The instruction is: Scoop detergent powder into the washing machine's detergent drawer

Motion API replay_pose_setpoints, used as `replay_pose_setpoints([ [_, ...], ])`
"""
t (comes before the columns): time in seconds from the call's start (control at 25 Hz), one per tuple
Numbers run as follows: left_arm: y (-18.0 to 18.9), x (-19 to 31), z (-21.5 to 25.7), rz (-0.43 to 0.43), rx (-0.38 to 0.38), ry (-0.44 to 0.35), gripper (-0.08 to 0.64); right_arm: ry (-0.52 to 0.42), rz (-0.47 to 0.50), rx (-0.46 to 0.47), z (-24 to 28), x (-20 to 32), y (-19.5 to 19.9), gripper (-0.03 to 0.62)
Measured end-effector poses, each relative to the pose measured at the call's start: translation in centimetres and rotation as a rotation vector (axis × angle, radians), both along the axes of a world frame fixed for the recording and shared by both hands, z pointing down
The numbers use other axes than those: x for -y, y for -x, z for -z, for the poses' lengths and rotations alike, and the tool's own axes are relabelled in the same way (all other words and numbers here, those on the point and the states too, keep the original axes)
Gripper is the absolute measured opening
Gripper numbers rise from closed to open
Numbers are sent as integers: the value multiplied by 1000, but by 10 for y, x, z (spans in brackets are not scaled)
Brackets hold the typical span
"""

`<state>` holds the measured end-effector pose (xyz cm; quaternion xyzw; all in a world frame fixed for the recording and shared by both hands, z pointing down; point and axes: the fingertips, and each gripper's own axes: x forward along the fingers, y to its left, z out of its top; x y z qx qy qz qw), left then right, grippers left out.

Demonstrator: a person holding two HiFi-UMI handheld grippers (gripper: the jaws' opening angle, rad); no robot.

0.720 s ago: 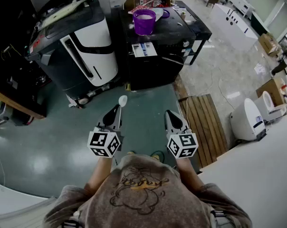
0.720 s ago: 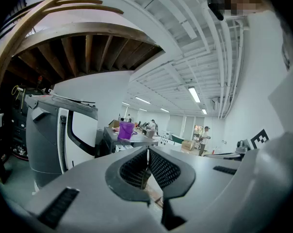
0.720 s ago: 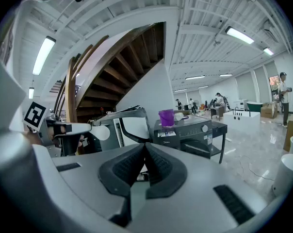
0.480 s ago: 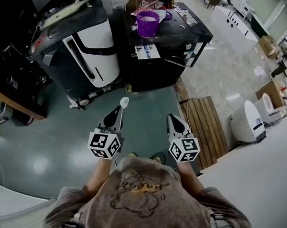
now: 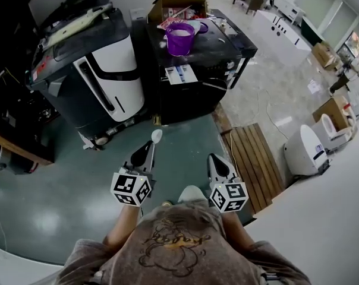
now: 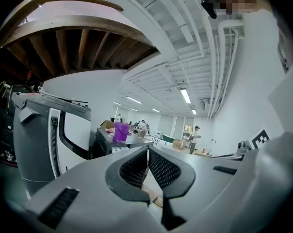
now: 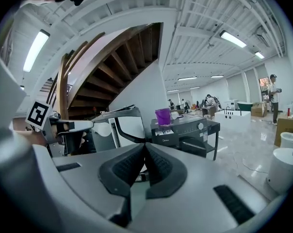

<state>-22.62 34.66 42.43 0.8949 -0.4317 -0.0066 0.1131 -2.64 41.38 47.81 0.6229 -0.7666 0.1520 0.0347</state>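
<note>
Spoon [image 5: 156, 136] sits in our left tool [image 5: 150, 146], with the jaws shut tight on its thin handle, and our right tool [image 5: 211, 157] is shut with nothing in it. The black washer [image 5: 191, 94] is well apart from us, with the purple cup [image 5: 180, 38] on top. We hold only the handle's end, so we think the spoon could twist when we scoop and spill powder, or bump the cup over.
</note>
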Motion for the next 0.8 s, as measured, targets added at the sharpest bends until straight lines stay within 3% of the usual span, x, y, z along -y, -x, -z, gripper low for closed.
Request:
replay_pose_setpoints([
  [0.28, 5, 20, -1, -13, -5, -7, 25, -4, -22, -7, -3, 22, 4, 2],
  [0.8, 17, 82, -11, 41, -17, 3, 25, -11, 30, -9, -10, 97, 11, 2],
])
